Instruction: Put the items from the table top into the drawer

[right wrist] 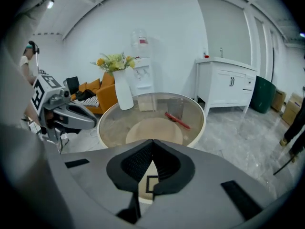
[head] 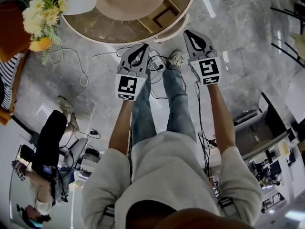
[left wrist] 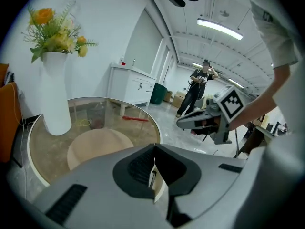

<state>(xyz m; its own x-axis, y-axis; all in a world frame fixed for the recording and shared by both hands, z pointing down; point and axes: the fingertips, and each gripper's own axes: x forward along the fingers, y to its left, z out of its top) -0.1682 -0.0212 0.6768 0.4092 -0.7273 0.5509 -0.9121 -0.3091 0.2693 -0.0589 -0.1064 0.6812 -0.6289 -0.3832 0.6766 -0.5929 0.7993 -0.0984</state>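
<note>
A round glass table (head: 187, 13) stands in front of me, with a thin red item (right wrist: 177, 119) lying on its top, also seen in the left gripper view (left wrist: 133, 119). Under the rim near me is a wooden drawer front (head: 164, 14) with a square outline. My left gripper (head: 144, 46) hovers short of the table edge, above the floor; its jaws are shut and empty (left wrist: 153, 149). My right gripper (head: 188, 33) is held beside it at the table's rim, also shut with nothing in it (right wrist: 153, 144).
A white vase of yellow flowers (head: 43, 13) stands on the table's left side (right wrist: 123, 87). Cables (head: 86, 75) trail over the grey floor. An orange sofa (right wrist: 95, 92), a white cabinet (right wrist: 228, 87) and a standing person (left wrist: 198, 87) are farther off.
</note>
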